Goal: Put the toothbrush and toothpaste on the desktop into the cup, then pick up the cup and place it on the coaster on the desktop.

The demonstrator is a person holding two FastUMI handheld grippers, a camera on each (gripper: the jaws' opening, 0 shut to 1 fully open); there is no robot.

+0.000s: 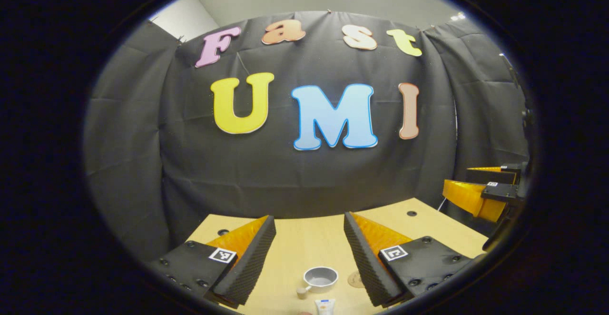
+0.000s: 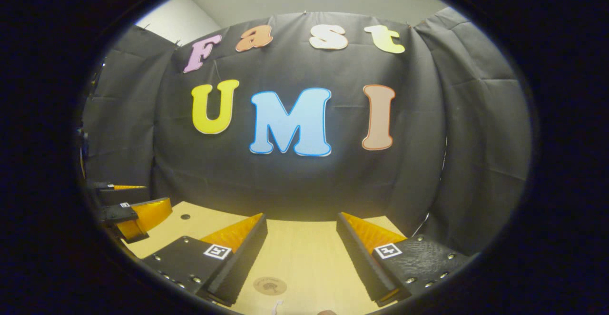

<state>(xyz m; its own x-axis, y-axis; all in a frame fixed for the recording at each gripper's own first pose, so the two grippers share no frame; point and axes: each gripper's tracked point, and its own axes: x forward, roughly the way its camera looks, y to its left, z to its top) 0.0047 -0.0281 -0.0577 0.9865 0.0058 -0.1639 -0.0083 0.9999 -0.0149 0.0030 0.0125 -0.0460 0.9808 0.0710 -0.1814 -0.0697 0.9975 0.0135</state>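
Both hand-held grippers hover spread and empty: the left hand-held gripper (image 1: pixel 309 253) above the grey handled cup (image 1: pixel 320 276) and white toothpaste tube (image 1: pixel 325 306) on the pale wooden surface (image 1: pixel 304 239), the right hand-held gripper (image 2: pixel 301 253) over the round brown coaster (image 2: pixel 270 285). Descending carelessly could topple the cup.

Pale wooden desktop (image 1: pixel 304 243) with a smooth, matt grain. Small grey cup (image 1: pixel 320 277), glossy like glazed ceramic or plastic, with a cork-like knob on its handle. Round brown coaster (image 2: pixel 270 285), matt and cork-like, faintly printed. White toothpaste tube (image 1: pixel 325 307), smooth plastic with a slight sheen. Black cloth wall (image 2: pixel 304 182), matt and creased. Ridged, foam-like pads (image 1: pixel 247 262) inside the fingers.
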